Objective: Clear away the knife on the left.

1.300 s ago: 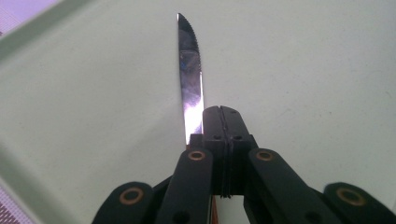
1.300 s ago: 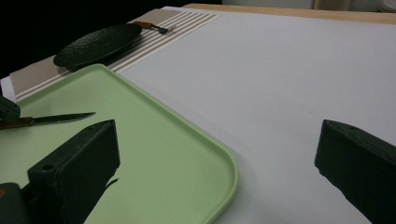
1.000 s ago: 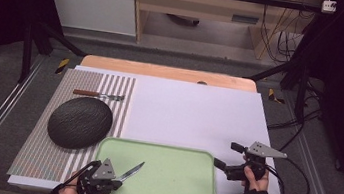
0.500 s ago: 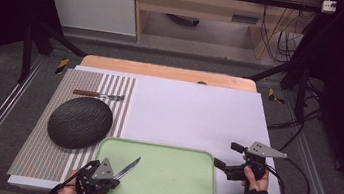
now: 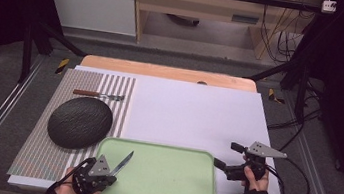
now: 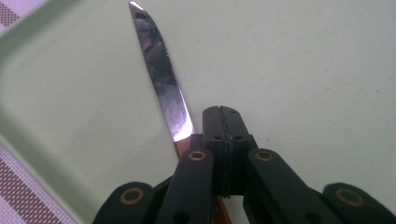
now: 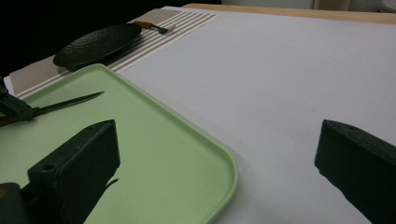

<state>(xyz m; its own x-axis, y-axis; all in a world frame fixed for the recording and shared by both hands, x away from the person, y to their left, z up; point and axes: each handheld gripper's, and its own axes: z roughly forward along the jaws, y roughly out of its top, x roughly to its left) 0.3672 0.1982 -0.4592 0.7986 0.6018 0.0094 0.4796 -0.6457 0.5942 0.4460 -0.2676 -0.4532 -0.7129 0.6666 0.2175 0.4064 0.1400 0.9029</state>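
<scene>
Plate (image 5: 80, 122) beside tray (image 5: 173, 188).

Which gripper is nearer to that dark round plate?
Left. The left gripper, clamped on a knife over the green tray, sits just below the dark plate. The right gripper waits open beyond the tray's far side.

The left gripper (image 5: 112, 169) has its fingers (image 6: 212, 123) pressed together, pointing up-right, while the right gripper (image 5: 225, 157) sits wide apart, pointing left.
</scene>
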